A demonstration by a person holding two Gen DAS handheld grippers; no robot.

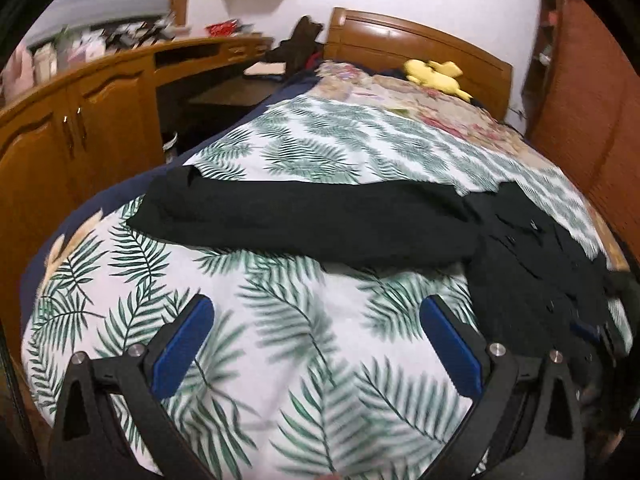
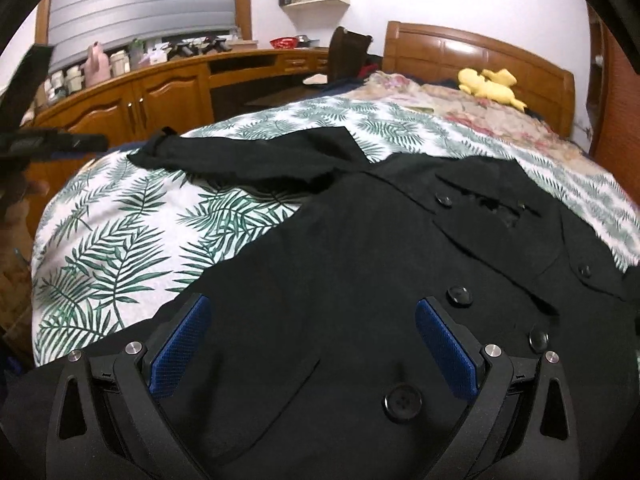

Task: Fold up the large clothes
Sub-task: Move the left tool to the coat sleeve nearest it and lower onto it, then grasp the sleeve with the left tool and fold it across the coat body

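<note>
A black coat with large black buttons point(image 2: 360, 264) lies spread on the bed, front side up. Its long sleeve point(image 1: 304, 216) stretches out to the left across the leaf-print cover; it also shows in the right wrist view point(image 2: 248, 160). My left gripper point(image 1: 316, 312) is open and empty above bare cover, short of the sleeve. My right gripper point(image 2: 312, 312) is open and empty just above the coat's front, near a pocket flap and a button point(image 2: 402, 402).
The bed has a leaf-print cover point(image 1: 312, 144) and a wooden headboard point(image 1: 416, 40). A yellow plush toy point(image 1: 436, 74) lies by the pillows. Wooden cabinets and a cluttered desk point(image 1: 80, 112) run along the left. A wooden wardrobe point(image 1: 588, 92) stands at the right.
</note>
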